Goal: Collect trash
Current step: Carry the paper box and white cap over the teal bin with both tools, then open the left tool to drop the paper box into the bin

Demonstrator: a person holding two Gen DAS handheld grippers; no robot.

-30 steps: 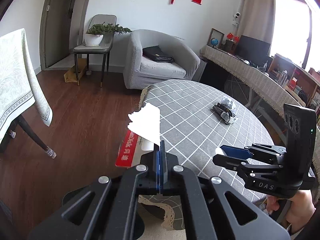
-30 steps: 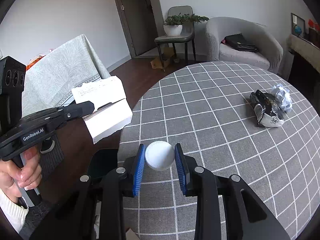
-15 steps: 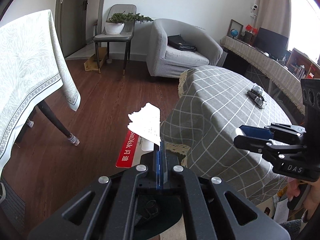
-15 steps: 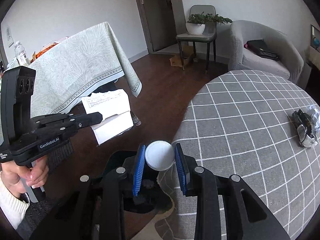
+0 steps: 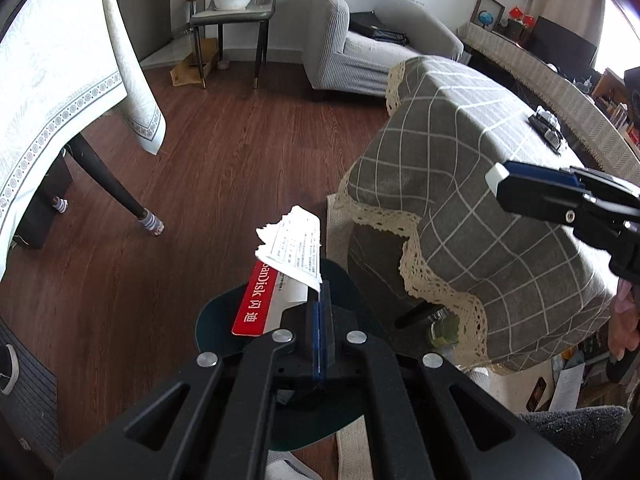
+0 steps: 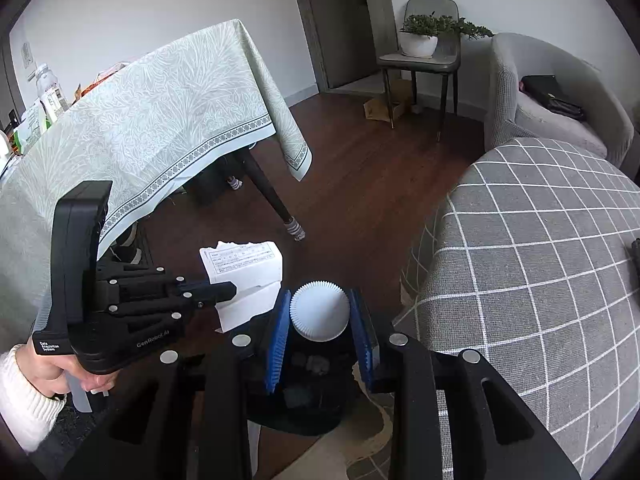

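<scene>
My left gripper (image 5: 319, 300) is shut on a white and red SanDisk package with a torn paper label (image 5: 289, 256), held above a dark trash bin (image 5: 218, 320) on the floor. It also shows in the right wrist view (image 6: 230, 290), where the package (image 6: 244, 276) is white. My right gripper (image 6: 320, 320) is shut on a white fluted paper cup (image 6: 319, 311), right over the dark bin (image 6: 304, 396) with scraps inside. A dark crumpled wrapper (image 5: 546, 130) lies far back on the round table.
The round table with a grey checked cloth (image 5: 480, 184) stands to the right of the bin. A table with a pale green cloth (image 6: 140, 120) stands to the left, its leg (image 6: 276, 204) near the bin. A grey armchair (image 5: 372, 52) and a plant chair (image 5: 236, 12) stand behind.
Both grippers have moved left off the round table and down over the trash bin, each still holding its item.
</scene>
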